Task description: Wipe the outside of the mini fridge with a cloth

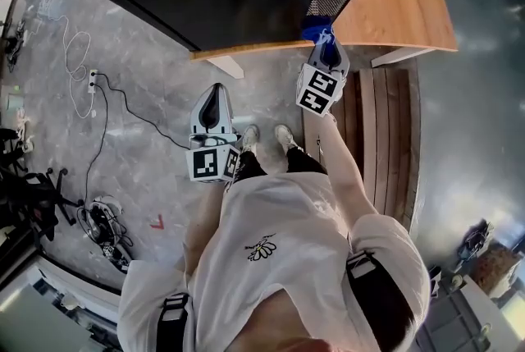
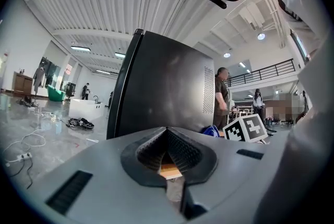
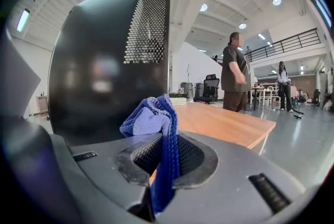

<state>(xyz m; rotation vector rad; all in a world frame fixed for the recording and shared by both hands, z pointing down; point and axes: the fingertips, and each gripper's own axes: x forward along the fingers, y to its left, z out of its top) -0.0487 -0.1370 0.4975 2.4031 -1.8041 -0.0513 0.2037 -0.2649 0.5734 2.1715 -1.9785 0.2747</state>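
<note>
Blue knit cloth clamped in the jaws of the right gripper, bunched up in a wad above them with a tail hanging down through the gap. Looks soft, floppy and next to weightless, so probably no big squeeze needed, just enough bite to stop any sliding out once dragged over a surface. Best taken mid-fold like this, with a decent wad sticking out front to do the actual rubbing. Held up right beside the mini fridge, below the perforated vent panel and just above the near edge of the wooden bench. Can't tell whether touching the side wall yet or just shy of it. Same story from the head view: sitting at the bench's front edge, right by the fridge's corner. Left gripper hanging lower, out in front of the bench and clear of the fridge, jaws closed tip to tip on nothing, only a sliver of bench wood visible behind them. As for the fridge itself: black, glossy, rigid, surely heavy next to a rag, so unlikely to budge under a wipe. Smooth sides probably slick, meaning easy gliding but easy smearing too. Would go gentle over the vent holes, knit loops being prone to snagging there. Free left gripper handy for bracing the top if needed.
</note>
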